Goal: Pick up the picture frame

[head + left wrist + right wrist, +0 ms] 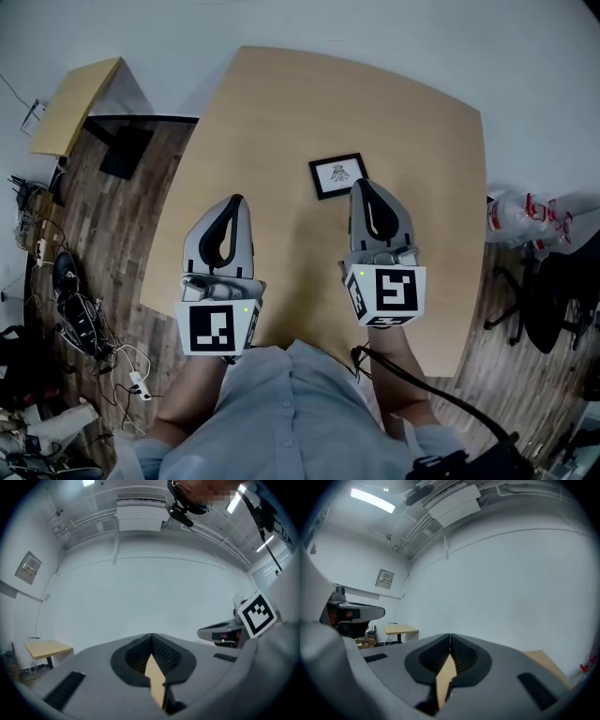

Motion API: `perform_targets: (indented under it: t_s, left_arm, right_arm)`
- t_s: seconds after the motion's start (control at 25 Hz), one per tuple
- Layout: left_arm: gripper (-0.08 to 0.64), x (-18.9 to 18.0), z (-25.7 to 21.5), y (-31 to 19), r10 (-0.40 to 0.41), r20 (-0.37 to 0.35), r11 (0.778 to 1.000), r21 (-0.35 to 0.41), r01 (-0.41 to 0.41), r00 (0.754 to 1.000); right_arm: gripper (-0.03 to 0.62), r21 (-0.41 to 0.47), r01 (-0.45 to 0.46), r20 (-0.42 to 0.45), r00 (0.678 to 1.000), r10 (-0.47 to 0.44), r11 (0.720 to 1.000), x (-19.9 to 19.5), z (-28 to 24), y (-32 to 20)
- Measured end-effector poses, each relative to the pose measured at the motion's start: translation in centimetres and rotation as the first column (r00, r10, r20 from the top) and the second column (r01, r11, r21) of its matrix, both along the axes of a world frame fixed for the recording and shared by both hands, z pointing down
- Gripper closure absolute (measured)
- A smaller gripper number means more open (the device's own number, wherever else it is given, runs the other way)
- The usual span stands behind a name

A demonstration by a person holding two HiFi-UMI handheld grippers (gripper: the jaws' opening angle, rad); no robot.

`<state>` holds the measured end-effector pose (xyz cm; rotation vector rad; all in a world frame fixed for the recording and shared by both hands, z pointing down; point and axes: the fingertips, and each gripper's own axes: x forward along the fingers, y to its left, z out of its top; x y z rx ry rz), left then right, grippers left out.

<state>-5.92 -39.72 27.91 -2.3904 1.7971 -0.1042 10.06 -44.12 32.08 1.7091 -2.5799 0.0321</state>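
Note:
A small black picture frame (338,174) with a white drawing lies flat on the light wooden table (281,112), past its middle. My right gripper (363,185) is held level above the table, its tips just at the frame's near right corner, jaws shut with nothing between them. My left gripper (236,200) hangs level to the left of the frame, well apart from it, jaws closed tip to tip and empty. In the left gripper view (151,637) and the right gripper view (450,637) the pads meet at the tip, with only white wall ahead; the frame is hidden there.
A second small wooden table (75,101) stands at the far left. Cables and a power strip (141,382) lie on the floor at the left. An office chair (553,300) and a plastic bag (525,217) sit at the right. A white wall lies ahead.

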Motion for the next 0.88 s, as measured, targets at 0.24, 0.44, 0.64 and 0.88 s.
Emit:
perform_targets:
  t_s: [0.24,0.44,0.64,0.88]
  left_arm:
    - [0.560,0.2,3.0,-2.4,0.011,-0.069,0.996,-0.091,-0.017,0.998]
    - [0.560,0.1,5.4,-3.9,0.009,-0.112,0.985,-0.173,-0.028,0.994]
    - [0.560,0.0,8.4,-5.2,0.012,-0.118,0.966,-0.256,-0.042,0.993]
    - [0.560,-0.5,10.7,-7.0,0.019,-0.124,0.951,-0.304,-0.057,0.992]
  right_arm:
    - [0.591,-0.086,0.004,-0.022,1.000,-0.006,0.996,-0.4,3.9,-2.4]
    - [0.591,-0.169,0.005,-0.033,0.999,-0.010,0.986,-1.0,7.5,-4.6]
    - [0.589,-0.268,0.010,-0.052,0.998,-0.025,0.963,-1.9,11.9,-6.1]
    - [0.589,-0.365,0.023,-0.090,0.994,-0.060,0.931,-2.9,16.5,-7.0]
